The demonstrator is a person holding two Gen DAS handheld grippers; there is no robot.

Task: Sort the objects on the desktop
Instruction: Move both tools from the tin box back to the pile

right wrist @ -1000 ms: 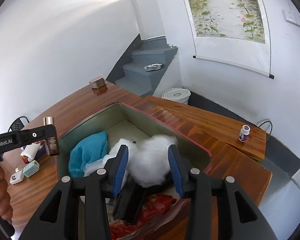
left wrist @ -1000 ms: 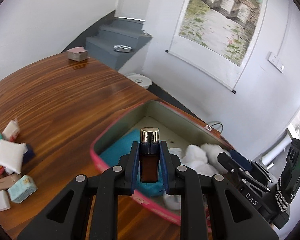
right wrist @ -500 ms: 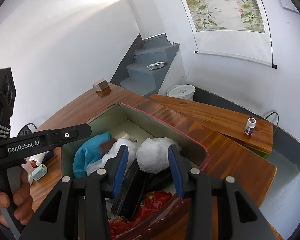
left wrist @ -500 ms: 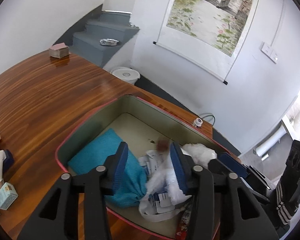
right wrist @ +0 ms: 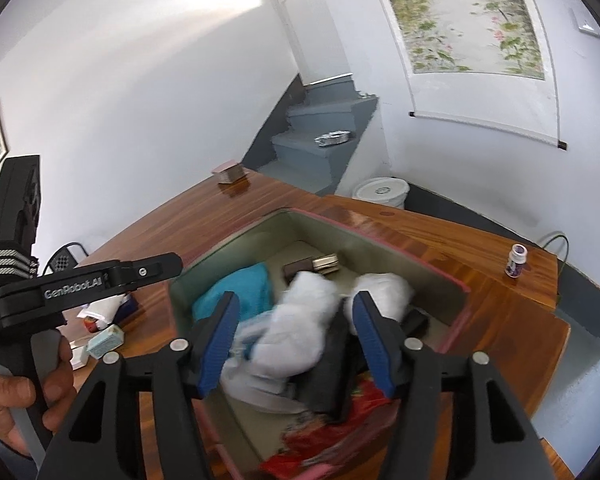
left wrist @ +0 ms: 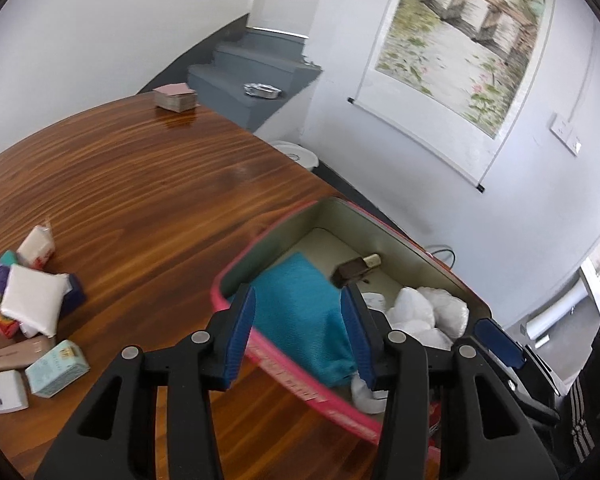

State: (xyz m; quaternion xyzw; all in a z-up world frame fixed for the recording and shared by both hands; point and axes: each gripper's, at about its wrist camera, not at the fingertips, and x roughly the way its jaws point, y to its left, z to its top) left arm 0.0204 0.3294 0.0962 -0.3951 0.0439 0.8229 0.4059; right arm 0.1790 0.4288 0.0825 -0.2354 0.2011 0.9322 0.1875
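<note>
A pink-rimmed bin (left wrist: 400, 246) stands on the wooden table. On its floor a brown bottle with a gold cap (left wrist: 356, 268) (right wrist: 310, 266) lies beside a teal cloth (left wrist: 296, 308). My left gripper (left wrist: 298, 296) hovers open over the bin's near rim with nothing between its pads. Over the bin's other side, my right gripper (right wrist: 295, 300) has its jaws opening. A blurred white plastic bag (right wrist: 304, 320) lies loose between and below them, touching neither pad. A second white bag (right wrist: 384, 288) rests in the bin.
Small boxes, packets and a tube (left wrist: 32, 320) are heaped on the table left of the bin. A stack of pink cards (left wrist: 175, 98) sits at the far edge. A small bottle (right wrist: 516, 262) stands on the side desk. A red wrapper (right wrist: 340, 432) and a black object fill the bin's near end.
My left gripper let go of the brown bottle, which now lies in the bin, and drew back toward the rim. My right gripper's jaws widened and the white bag slipped down.
</note>
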